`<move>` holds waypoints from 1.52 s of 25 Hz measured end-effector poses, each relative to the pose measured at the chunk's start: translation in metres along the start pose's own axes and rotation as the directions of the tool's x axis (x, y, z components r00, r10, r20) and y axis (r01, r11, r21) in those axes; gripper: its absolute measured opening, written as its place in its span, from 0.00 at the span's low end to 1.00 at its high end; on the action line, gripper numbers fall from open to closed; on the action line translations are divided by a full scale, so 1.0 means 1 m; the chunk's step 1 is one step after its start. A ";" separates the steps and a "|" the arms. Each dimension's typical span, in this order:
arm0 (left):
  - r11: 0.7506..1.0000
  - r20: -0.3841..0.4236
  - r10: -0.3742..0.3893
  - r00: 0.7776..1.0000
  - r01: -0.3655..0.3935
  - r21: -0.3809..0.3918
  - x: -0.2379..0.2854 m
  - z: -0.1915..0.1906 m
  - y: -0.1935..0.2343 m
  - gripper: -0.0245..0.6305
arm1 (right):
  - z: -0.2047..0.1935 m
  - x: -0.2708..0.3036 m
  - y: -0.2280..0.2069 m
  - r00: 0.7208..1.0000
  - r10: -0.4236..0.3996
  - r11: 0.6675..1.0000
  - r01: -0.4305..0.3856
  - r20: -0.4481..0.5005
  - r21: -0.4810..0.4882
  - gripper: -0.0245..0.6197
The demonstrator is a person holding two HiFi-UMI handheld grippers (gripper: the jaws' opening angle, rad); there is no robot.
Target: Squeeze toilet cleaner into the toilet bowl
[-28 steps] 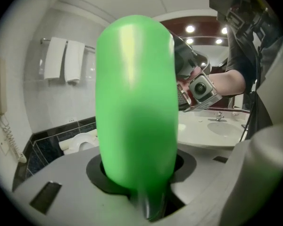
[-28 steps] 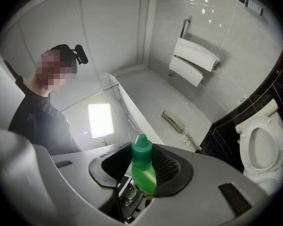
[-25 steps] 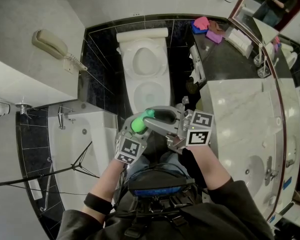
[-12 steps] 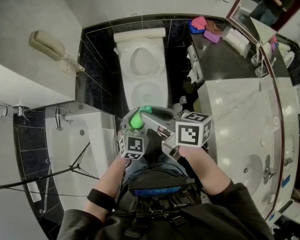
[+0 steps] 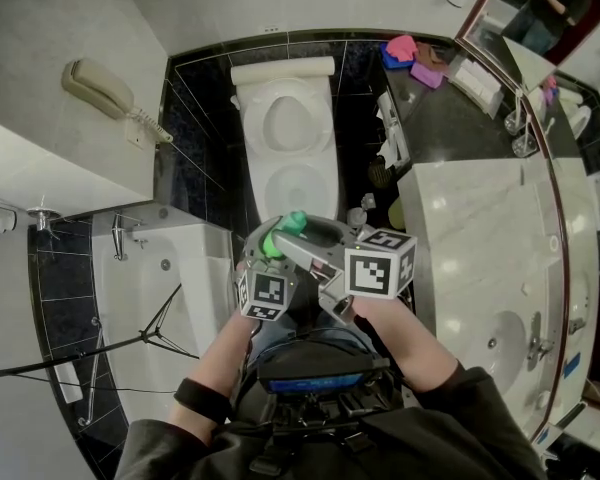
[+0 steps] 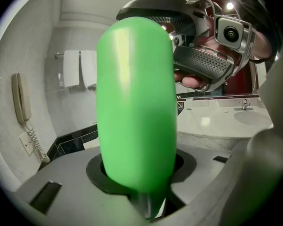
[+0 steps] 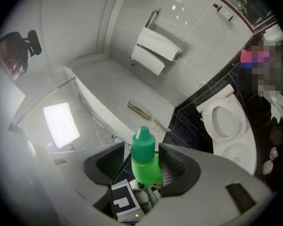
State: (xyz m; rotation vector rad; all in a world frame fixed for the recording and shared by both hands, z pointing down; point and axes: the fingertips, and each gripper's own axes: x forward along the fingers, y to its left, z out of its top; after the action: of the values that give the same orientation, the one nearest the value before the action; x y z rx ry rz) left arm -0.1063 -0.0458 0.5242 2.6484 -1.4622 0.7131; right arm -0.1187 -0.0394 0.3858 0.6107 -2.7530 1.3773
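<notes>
A bathroom with black tiled floor [image 5: 205, 158]: a white toilet [image 5: 285, 128] stands against the far wall, a bathtub [image 5: 170, 278] lies along the left and a pale marble vanity [image 5: 480, 228] along the right, with a beige wall phone [image 5: 100, 88] on the left wall.

The toilet cleaner bottle [image 6: 137, 102] is held in the air in front of the toilet, short of the bowl, between the tub's edge and the vanity's near corner. It is bright green plastic, smooth and rounded, with a darker green cap [image 7: 143, 144] ending in a cone-shaped tip that points towards the toilet. The sides that show are plain green.

The left gripper [image 5: 263, 258] is clamped on the bottle's lower body. The right gripper [image 7: 142, 169] has just been opening its jaws; its ribbed black pads [image 7: 175, 166] stand on either side of the bottle's shoulder, released from it.

The marker cube [image 5: 380, 268] carries black-and-white squares only.
</notes>
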 end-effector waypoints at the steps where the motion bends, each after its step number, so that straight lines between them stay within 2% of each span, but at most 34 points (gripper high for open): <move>1: 1.000 0.005 -0.013 1.000 0.013 -0.003 -0.001 0.004 -0.001 0.33 | 0.001 0.001 0.002 1.000 0.007 1.000 -0.007 0.005 -0.013 0.46; 4: 0.995 0.026 -0.103 0.994 0.103 -0.005 -0.006 0.016 -0.009 0.33 | 0.009 0.000 0.009 0.998 0.050 0.989 -0.043 0.041 -0.142 0.58; 6: 0.974 0.047 -0.226 0.973 0.227 -0.021 -0.013 0.026 -0.021 0.33 | 0.017 -0.005 0.021 0.988 0.136 0.948 -0.109 0.069 -0.300 0.59; 7: 0.951 0.057 -0.305 0.951 0.307 -0.035 -0.019 0.030 -0.029 0.33 | 0.019 -0.009 0.031 0.977 0.200 0.913 -0.161 0.068 -0.376 0.59; 8: 0.919 0.065 -0.388 0.919 0.391 -0.044 -0.025 0.034 -0.037 0.33 | 0.021 -0.014 0.040 0.963 0.264 0.870 -0.212 0.059 -0.445 0.58; 10: 0.840 0.073 -0.538 0.840 0.541 -0.039 -0.041 0.042 -0.054 0.33 | 0.021 -0.021 0.051 0.932 0.362 0.778 -0.288 0.022 -0.559 0.58; 12: 0.763 0.085 -0.641 0.763 0.645 -0.036 -0.057 0.051 -0.065 0.33 | 0.019 -0.030 0.063 0.898 0.439 0.710 -0.366 -0.029 -0.602 0.58; 13: 0.732 0.095 -0.674 0.732 0.680 -0.041 -0.064 0.055 -0.068 0.33 | 0.018 -0.035 0.070 0.878 0.476 0.683 -0.402 -0.046 -0.610 0.56; 15: 0.690 0.112 -0.715 0.690 0.722 -0.051 -0.073 0.061 -0.069 0.33 | 0.021 -0.045 0.081 0.838 0.541 0.631 -0.455 -0.063 -0.629 0.51; 17: 0.649 0.111 -0.752 0.650 0.759 -0.048 -0.080 0.061 -0.072 0.33 | 0.022 -0.052 0.089 0.809 0.581 0.583 -0.487 -0.085 -0.651 0.50; 20: 0.592 0.089 -0.800 0.594 0.805 -0.044 -0.089 0.064 -0.078 0.33 | 0.019 -0.053 0.096 0.800 0.584 0.530 -0.503 -0.136 -0.683 0.50; 23: 0.559 0.074 -0.825 0.560 0.828 -0.042 -0.094 0.069 -0.086 0.33 | 0.019 -0.052 0.100 0.800 0.584 0.520 -0.499 -0.137 -0.694 0.43; 27: 0.548 0.105 -0.830 0.548 0.836 -0.034 -0.092 0.067 -0.091 0.33 | 0.019 -0.053 0.103 0.796 0.594 0.533 -0.498 -0.116 -0.684 0.31; 29: 0.547 0.107 -0.830 0.548 0.836 -0.035 -0.093 0.072 -0.093 0.33 | 0.021 -0.055 0.103 0.792 0.603 0.556 -0.502 -0.095 -0.663 0.30; 30: 0.554 0.106 -0.825 0.554 0.832 -0.033 -0.092 0.073 -0.093 0.33 | 0.022 -0.055 0.103 0.791 0.606 0.569 -0.503 -0.082 -0.650 0.30; 32: 0.589 0.104 -0.802 0.588 0.808 -0.025 -0.088 0.073 -0.090 0.33 | 0.023 -0.055 0.102 0.794 0.606 0.595 -0.499 -0.056 -0.631 0.30; 34: 0.638 0.095 -0.766 0.636 0.770 -0.009 -0.083 0.073 -0.087 0.33 | 0.023 -0.053 0.098 0.808 0.588 0.617 -0.477 -0.036 -0.625 0.30; 38: 0.766 0.083 -0.641 0.763 0.642 0.022 -0.066 0.067 -0.076 0.33 | 0.021 -0.048 0.087 0.854 0.520 0.684 -0.431 -0.021 -0.588 0.30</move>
State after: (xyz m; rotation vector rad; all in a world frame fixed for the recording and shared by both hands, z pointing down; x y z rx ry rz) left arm -0.0495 0.0326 0.4514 2.9074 -0.4553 0.5134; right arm -0.1007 0.0076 0.2981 -0.0620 -3.3526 0.4219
